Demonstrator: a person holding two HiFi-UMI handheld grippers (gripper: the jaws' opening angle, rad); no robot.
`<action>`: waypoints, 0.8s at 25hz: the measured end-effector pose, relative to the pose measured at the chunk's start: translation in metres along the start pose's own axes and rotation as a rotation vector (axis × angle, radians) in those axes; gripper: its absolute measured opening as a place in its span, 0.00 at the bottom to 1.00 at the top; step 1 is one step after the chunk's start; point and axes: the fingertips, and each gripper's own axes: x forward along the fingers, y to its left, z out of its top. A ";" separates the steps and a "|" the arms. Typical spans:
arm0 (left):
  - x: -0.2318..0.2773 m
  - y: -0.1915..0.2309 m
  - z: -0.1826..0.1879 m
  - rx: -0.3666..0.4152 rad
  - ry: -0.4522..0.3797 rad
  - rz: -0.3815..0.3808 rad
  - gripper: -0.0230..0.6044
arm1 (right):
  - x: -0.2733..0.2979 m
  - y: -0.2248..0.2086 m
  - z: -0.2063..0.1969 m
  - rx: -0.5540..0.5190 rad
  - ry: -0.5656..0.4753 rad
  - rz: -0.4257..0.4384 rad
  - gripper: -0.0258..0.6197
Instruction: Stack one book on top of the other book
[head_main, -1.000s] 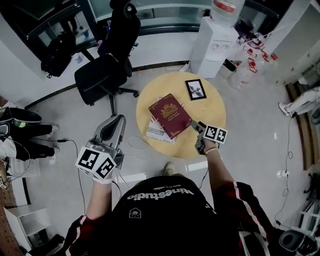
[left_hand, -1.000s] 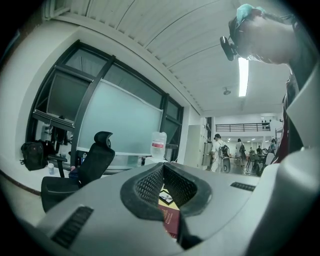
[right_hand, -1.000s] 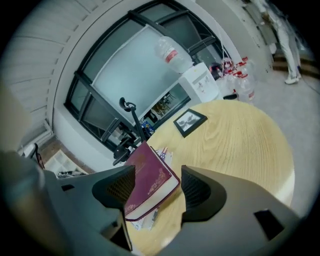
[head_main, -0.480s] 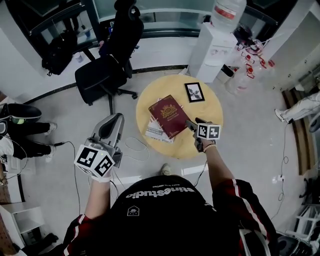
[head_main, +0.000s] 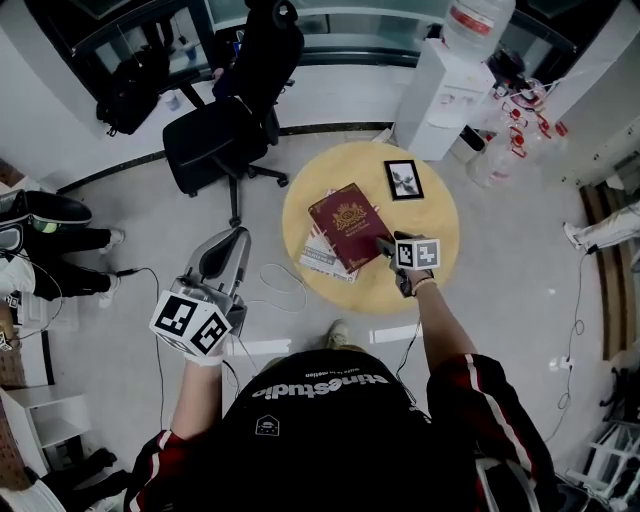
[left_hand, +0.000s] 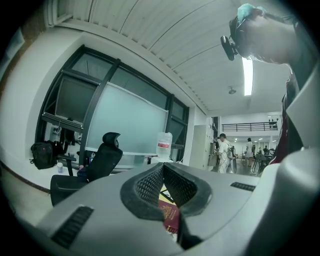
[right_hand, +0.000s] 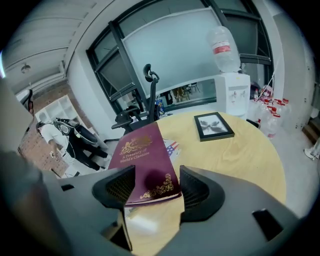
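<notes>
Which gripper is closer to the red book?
Right. The right hand-held gripper straddles a corner of the red book; the left hand-held gripper is away, off the table.

top book (head_main: 347, 226) maroon, gold ornament | lower book (head_main: 315, 258) flag print | table (head_main: 440, 215) pale wood | frame (head_main: 404, 179) black

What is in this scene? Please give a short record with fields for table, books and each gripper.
table: round light wooden table
top book: dark red hardcover book, gold print, on the lower book
lower book: white book with flag print, mostly covered
other: black picture frame, apart from books
right gripper: open, astride the red book's near corner
left gripper: shut, empty, off table
</notes>
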 end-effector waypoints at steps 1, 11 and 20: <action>0.001 0.000 -0.001 0.004 0.005 -0.002 0.06 | 0.002 0.000 0.000 -0.001 0.005 0.003 0.50; 0.007 -0.001 -0.005 -0.005 0.021 0.008 0.06 | 0.011 -0.006 -0.003 -0.056 0.039 -0.013 0.39; 0.011 -0.005 -0.002 -0.002 0.016 -0.021 0.06 | 0.007 -0.003 -0.011 0.023 0.027 -0.009 0.31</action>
